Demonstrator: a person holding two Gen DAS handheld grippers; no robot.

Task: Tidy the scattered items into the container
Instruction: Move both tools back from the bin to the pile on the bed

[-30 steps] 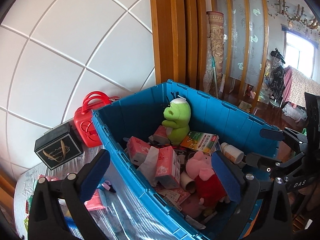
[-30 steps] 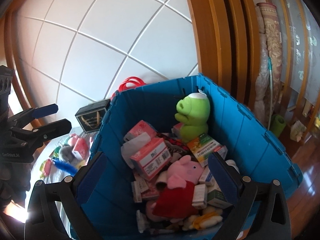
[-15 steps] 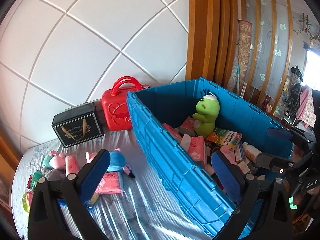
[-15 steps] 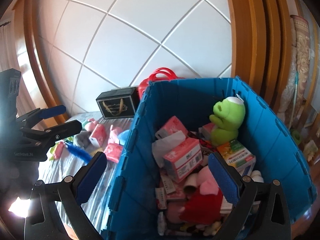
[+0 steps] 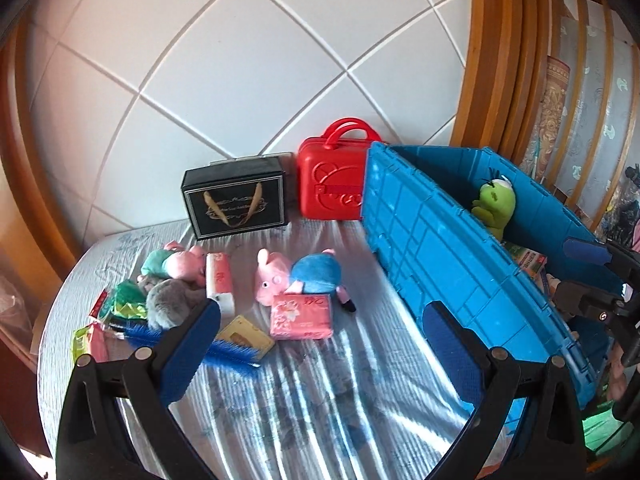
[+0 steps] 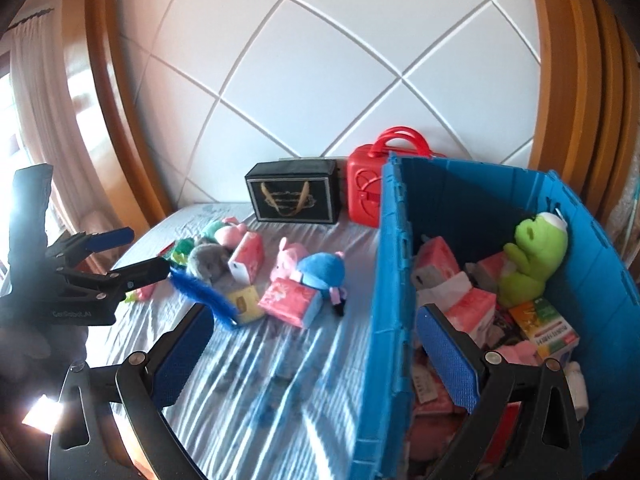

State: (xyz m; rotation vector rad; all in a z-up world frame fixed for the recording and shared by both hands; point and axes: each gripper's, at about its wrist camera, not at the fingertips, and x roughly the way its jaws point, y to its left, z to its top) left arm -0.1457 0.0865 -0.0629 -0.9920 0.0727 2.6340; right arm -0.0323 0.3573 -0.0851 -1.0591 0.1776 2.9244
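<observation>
Both grippers are empty with jaws spread wide. The left gripper [image 5: 320, 344] hangs over the bedsheet [image 5: 320, 400], looking at the loose pile; its own view frames the clutter between its pads. The right gripper [image 6: 312, 352] straddles the near-left wall of the blue crate [image 6: 384, 280], 1 pad outside over the sheet, 1 pad over the crate's contents.

The crate sits on the right of the bed and is already well stocked: a green plush [image 6: 532, 256] leans in the far corner, with pink tissue packs and a green-and-orange box [image 6: 548, 328] heaped beside it.

What remains lies left of the crate, well apart from its wall. A pink pig plush [image 5: 272, 276] rests against a blue plush [image 5: 316, 272], with a pink tissue pack [image 5: 302, 316] touching them on the near side. Further left lie a white-and-pink pack [image 5: 220, 280], a grey plush [image 5: 172, 304], another pink plush [image 5: 180, 260], a blue brush [image 5: 224, 348] across a yellow box [image 5: 244, 336], and some green wrappers [image 5: 124, 304].

A black box [image 5: 236, 204] and a red case [image 5: 332, 184] stand against the far wall; whether they count as clutter I cannot tell.

The open jaws suit a fresh pick. The tissue pack looks the easiest target, being flat-sided and nearest the left gripper.
</observation>
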